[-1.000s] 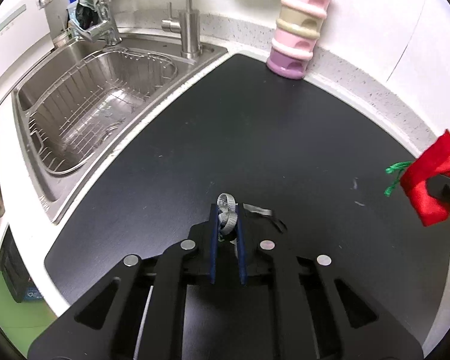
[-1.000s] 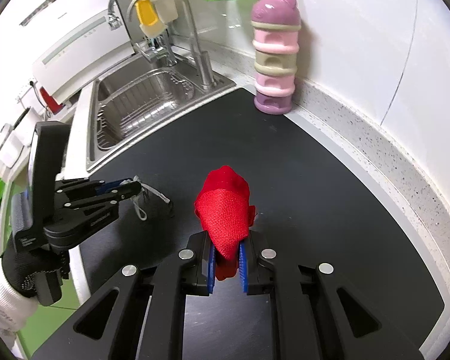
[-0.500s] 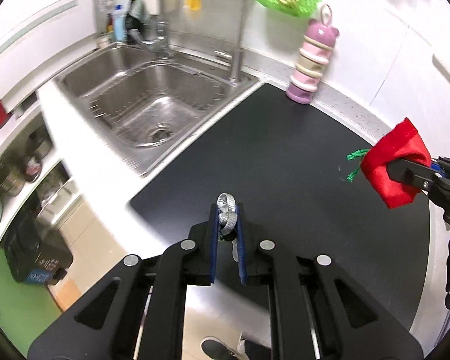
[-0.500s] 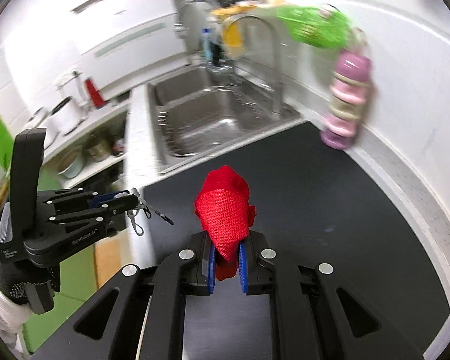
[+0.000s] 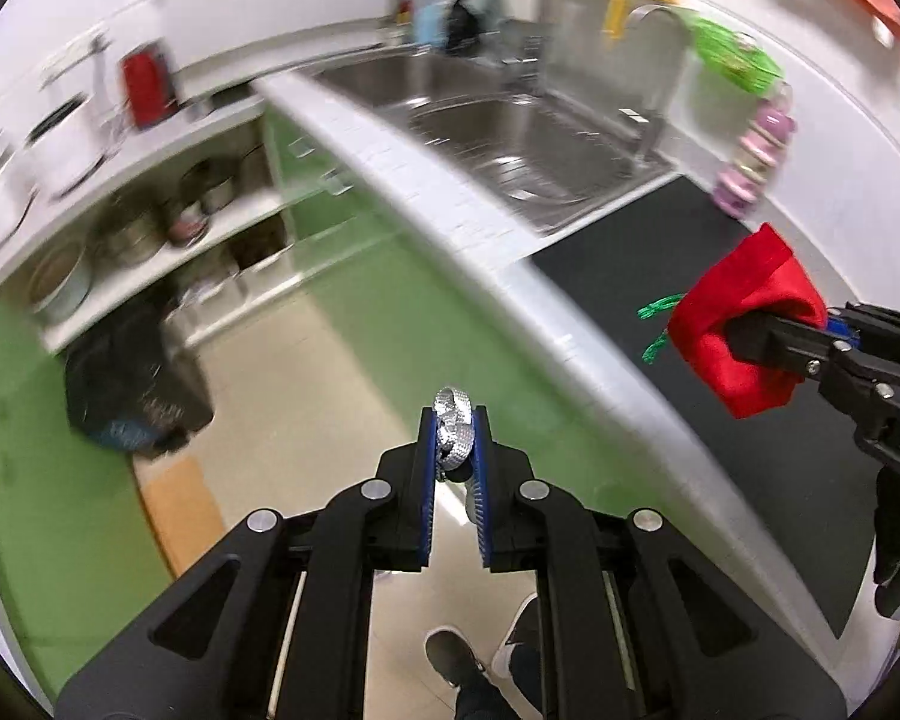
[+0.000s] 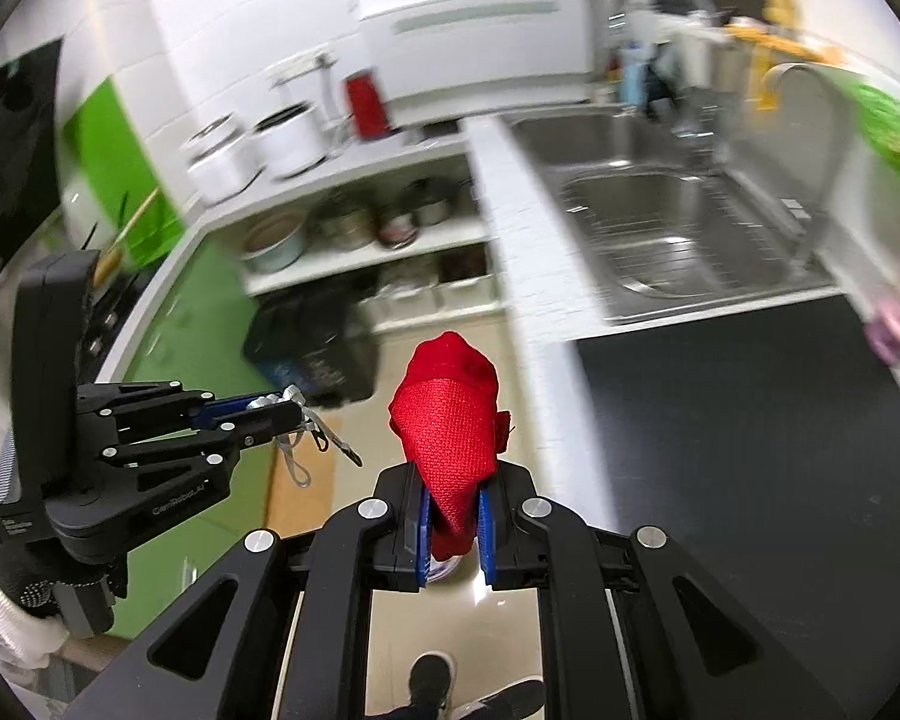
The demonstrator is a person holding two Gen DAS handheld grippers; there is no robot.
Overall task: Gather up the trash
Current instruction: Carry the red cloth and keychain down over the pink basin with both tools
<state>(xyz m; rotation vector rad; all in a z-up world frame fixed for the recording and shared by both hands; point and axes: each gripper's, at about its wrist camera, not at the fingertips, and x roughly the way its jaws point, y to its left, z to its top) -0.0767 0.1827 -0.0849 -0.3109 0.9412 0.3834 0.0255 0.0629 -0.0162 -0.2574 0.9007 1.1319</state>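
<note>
My left gripper [image 5: 455, 450] pinches a silver woven ribbon strap [image 5: 453, 433], its clasp end dangling. My right gripper [image 6: 455, 501] is clamped on a red fabric drawstring pouch [image 6: 447, 414]. Both items are lifted clear of the black counter mat [image 6: 750, 420] and held out over the floor, between the counter and the black-bagged trash bin [image 6: 315, 354]. Judgement: pick-up done; carrying to the bin and dropping both remain.

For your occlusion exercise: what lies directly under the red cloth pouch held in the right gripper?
Under the red cloth pouch, clamped in the right gripper, is glossy beige floor and the person's dark shoe. The pouch's lower tip hides between the gripper's fingers.
</note>
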